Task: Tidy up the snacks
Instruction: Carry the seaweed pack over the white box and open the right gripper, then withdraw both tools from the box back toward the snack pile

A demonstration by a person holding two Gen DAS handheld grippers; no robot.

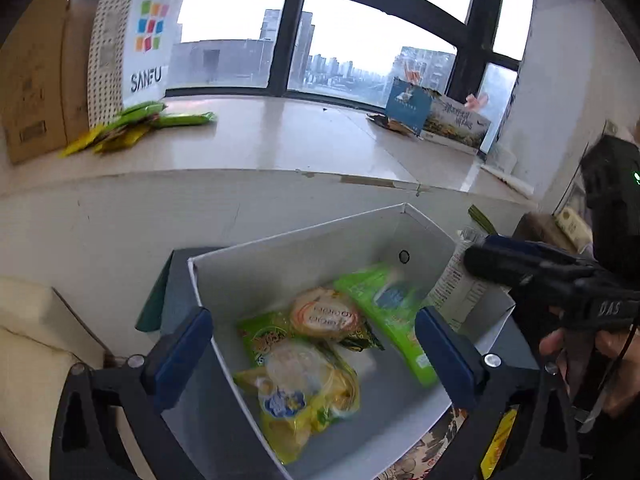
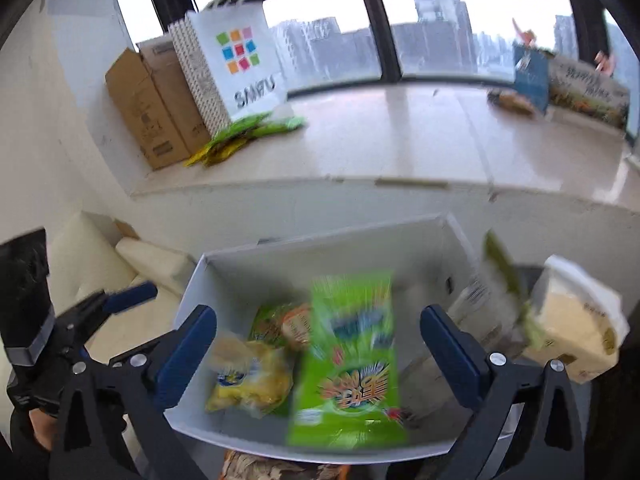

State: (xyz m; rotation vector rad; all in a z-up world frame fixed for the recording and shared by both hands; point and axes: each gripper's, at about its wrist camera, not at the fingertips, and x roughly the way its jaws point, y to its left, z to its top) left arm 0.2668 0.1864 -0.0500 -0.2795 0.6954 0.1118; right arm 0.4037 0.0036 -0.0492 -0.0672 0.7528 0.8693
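A white open box stands below the window sill and holds several snack packets: a yellow one, a round orange-labelled one and a long green one. My left gripper hangs open above the box with nothing between its fingers. My right gripper is open too. The blurred green packet lies between its fingers without touching either pad, over the box and beside the yellow packet. More green and yellow packets lie on the sill.
On the sill stand a white SANFU paper bag, cardboard boxes and printed boxes at the far right. A cream cushion lies left of the box, and a beige bag and cartons sit on its right.
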